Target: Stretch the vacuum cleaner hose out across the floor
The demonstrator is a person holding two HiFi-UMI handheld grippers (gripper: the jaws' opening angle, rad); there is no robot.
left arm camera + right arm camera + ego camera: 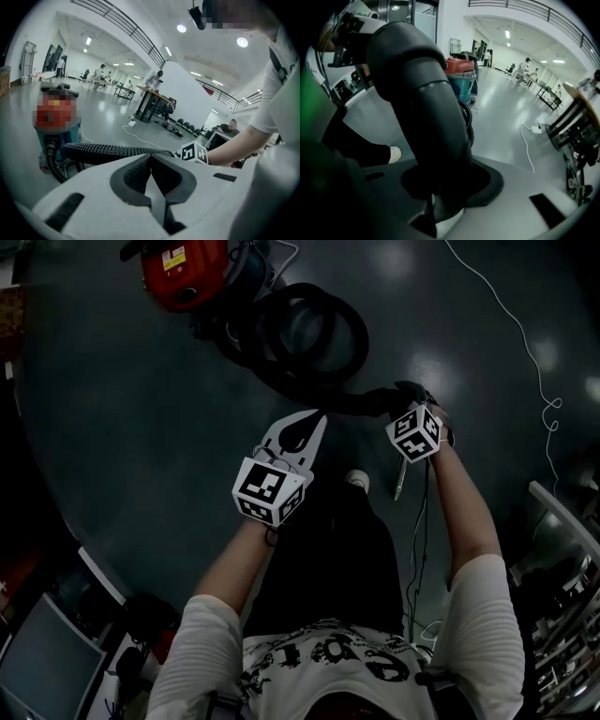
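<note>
Jaws, left: your left gripper (317, 418) has its jaws pressed together on nothing; its own view shows the dark pads meeting in one closed seam.
Jaws, right: your right gripper (401, 397) is clamped partway closed round the end of the hose (309, 334), which fills the gap between the jaws.
Hose: most of it lies in coiled loops on the floor (141, 409), touching the vacuum cleaner (185, 273). One run leaves the coil and reaches your right gripper.
Head view only: you see the coil's loops from above, both your arms, and a white cable (511, 324) trailing across the floor well apart from the coil.
Left gripper view only: a ribbed stretch of hose runs level just beyond the closed jaws, leading away from the vacuum cleaner.
Right gripper view only: the held end is a smooth, bent, rigid black tube. Your shoe (395, 153) shows beside it and the vacuum cleaner behind it.
</note>
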